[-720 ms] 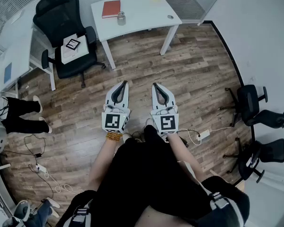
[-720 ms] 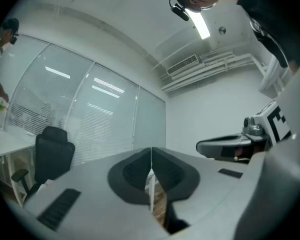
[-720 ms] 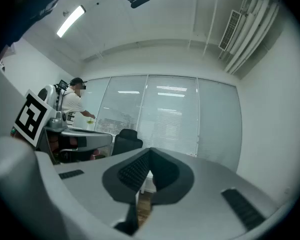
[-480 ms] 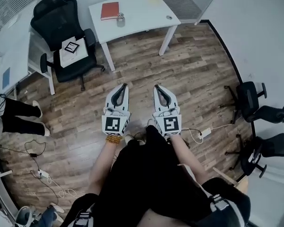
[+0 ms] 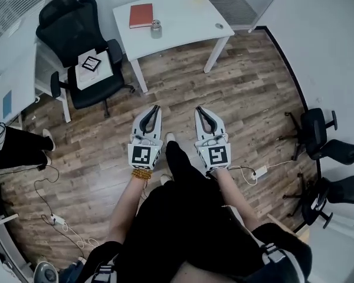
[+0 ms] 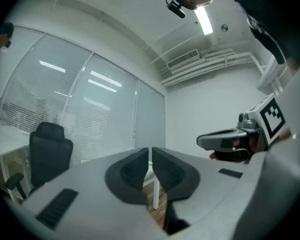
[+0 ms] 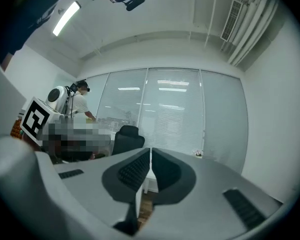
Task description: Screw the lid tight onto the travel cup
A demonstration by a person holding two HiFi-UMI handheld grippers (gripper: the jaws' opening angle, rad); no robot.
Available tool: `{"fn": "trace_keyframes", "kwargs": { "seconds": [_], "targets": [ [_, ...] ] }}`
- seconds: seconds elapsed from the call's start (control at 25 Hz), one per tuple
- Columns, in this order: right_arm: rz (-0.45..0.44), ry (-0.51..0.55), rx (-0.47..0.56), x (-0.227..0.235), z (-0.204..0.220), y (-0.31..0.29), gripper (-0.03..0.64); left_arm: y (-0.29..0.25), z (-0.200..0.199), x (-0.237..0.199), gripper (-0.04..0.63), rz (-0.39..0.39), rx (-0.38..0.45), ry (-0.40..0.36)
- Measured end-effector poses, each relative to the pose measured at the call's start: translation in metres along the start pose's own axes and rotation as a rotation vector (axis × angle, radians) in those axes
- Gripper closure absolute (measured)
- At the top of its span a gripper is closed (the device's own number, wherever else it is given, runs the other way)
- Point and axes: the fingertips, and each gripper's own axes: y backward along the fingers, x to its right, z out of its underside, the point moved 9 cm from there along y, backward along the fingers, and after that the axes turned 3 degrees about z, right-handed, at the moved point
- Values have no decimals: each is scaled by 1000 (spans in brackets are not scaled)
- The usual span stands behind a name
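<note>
Left gripper (image 5: 156,107) and right gripper (image 5: 198,108) side by side over wood floor (image 5: 248,81), well apart from table; jaws of both pressed together, nothing between. Travel cup (image 5: 156,28) upright on white table (image 5: 183,16), just beside red book (image 5: 141,15); small round disc (image 5: 219,26) near table's right edge

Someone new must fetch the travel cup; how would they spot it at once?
Go to the white table by the far wall. The travel cup stands right beside the red book. It is the only small upright grey thing there; the book lies flat.
</note>
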Motion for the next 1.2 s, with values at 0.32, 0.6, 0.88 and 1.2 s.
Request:
{"fn": "trace_keyframes", "kwargs": {
  "seconds": [0.32,0.6,0.88,1.2],
  "targets": [
    [-139,-37,72,39,11,-143,605,-91,14,-85,583,52,-76,-37],
    [-162,-51,14,71,17,-238,568,-157,28,-153,580,59,-125,-57],
    [-116,-37,-70,66,24,-317,528,-216,57,-241,542,182,-163,-43],
    [65,-64,-166,31,18,-424,495,-286,84,-355,454,448,-220,-53]
  ]
}}
